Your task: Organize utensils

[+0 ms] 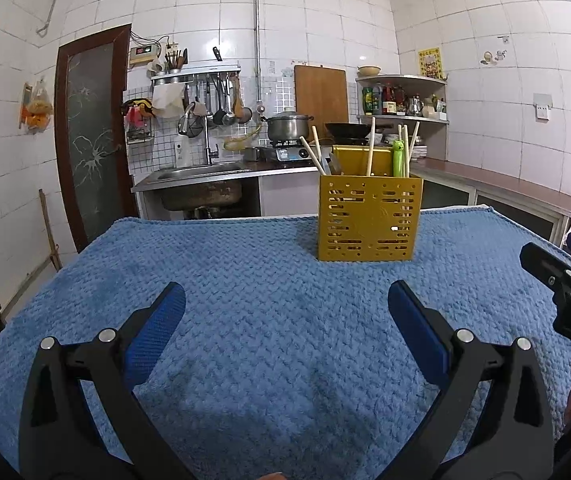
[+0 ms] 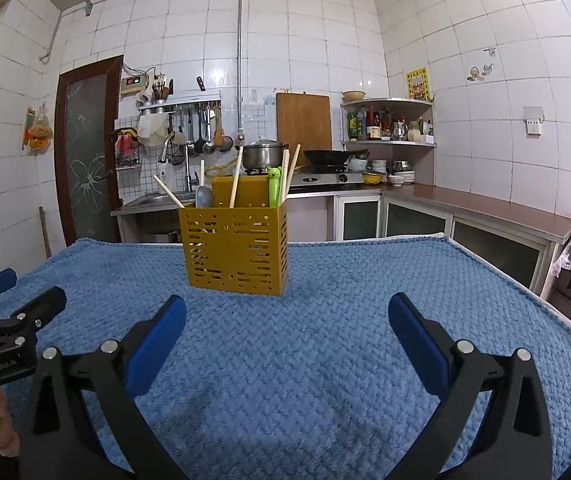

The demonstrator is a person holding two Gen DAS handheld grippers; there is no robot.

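Note:
A yellow slotted utensil holder (image 1: 369,218) (image 2: 235,250) stands upright on the blue towel (image 1: 269,320) (image 2: 325,340), towards its far edge. Several wooden chopsticks (image 1: 371,148) (image 2: 237,176), a green-handled utensil (image 1: 398,158) (image 2: 274,186) and a grey spoon (image 2: 204,197) stick out of it. My left gripper (image 1: 285,304) is open with nothing between its blue pads, short of the holder and to its left. My right gripper (image 2: 287,314) is open and empty too, just in front of the holder. Each view catches the other gripper at its edge.
Behind the table run a sink (image 1: 201,174), a gas stove with a pot (image 1: 288,126) and a wok (image 2: 331,157), and a counter (image 2: 485,204) along the right wall. Hanging ladles (image 1: 221,104) and a corner shelf with bottles (image 2: 385,124) are on the tiled wall.

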